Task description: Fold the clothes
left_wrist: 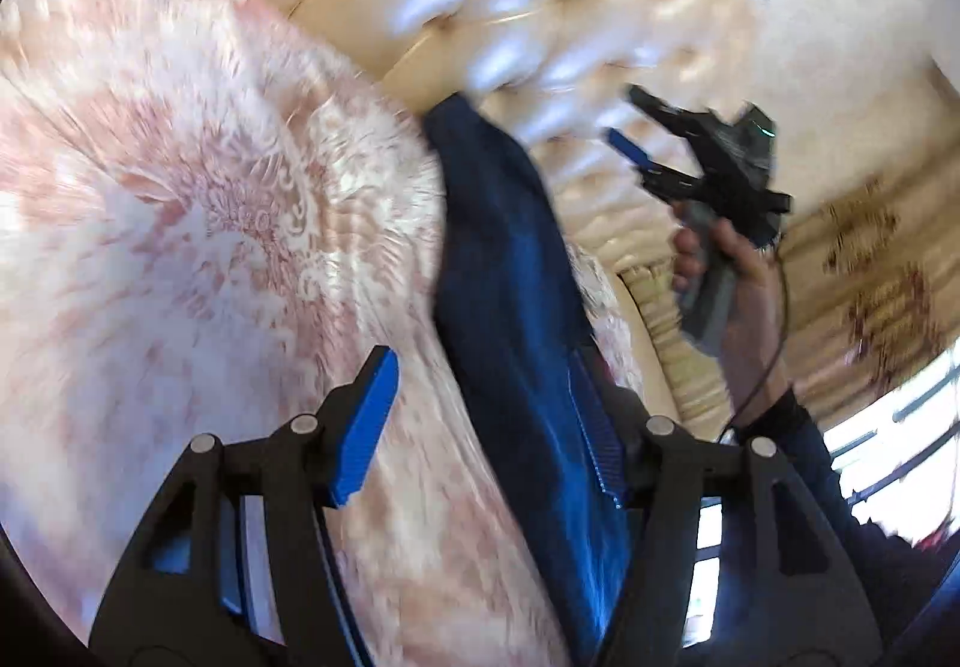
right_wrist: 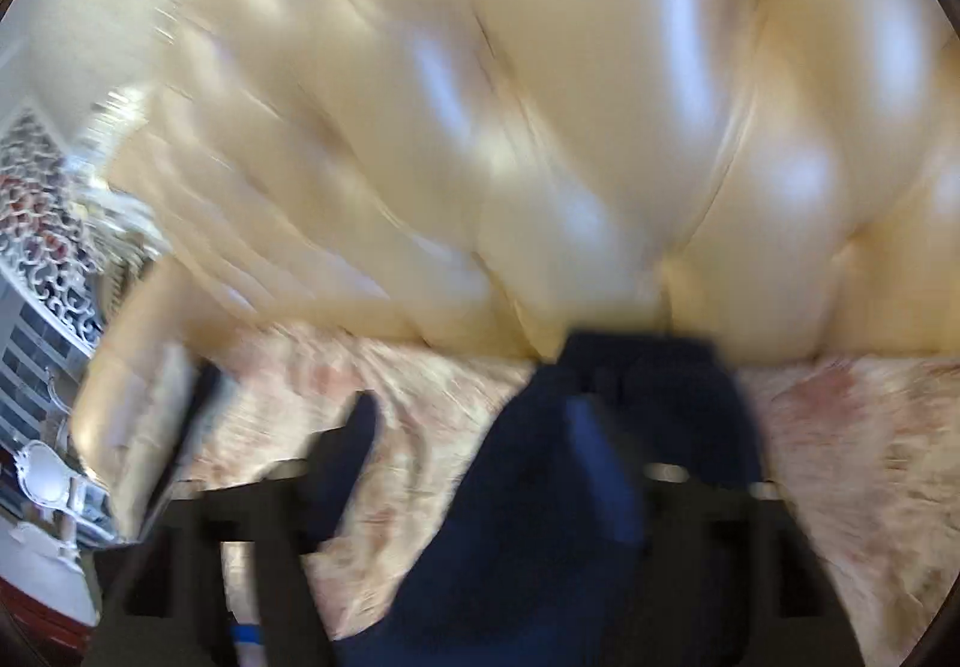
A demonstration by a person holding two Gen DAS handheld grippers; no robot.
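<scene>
Both the left gripper and right gripper stand spread, pinching nothing, with the dark blue garment lying narrow on the pink bedspread, seemingly part-folded.

- Dark navy blue fabric garment: solid colour, brighter blue where light strikes its folds.
- Furry bedspread: cream-white ground, dusty pink ornamental medallion pattern.
- Tufted glossy leather headboard: cream-gold, white highlights.
- Left gripper: black frame, bright blue pads.
- Right gripper: black body, blue pad.
- Beige wall covering: dark red-brown floral motifs.
</scene>
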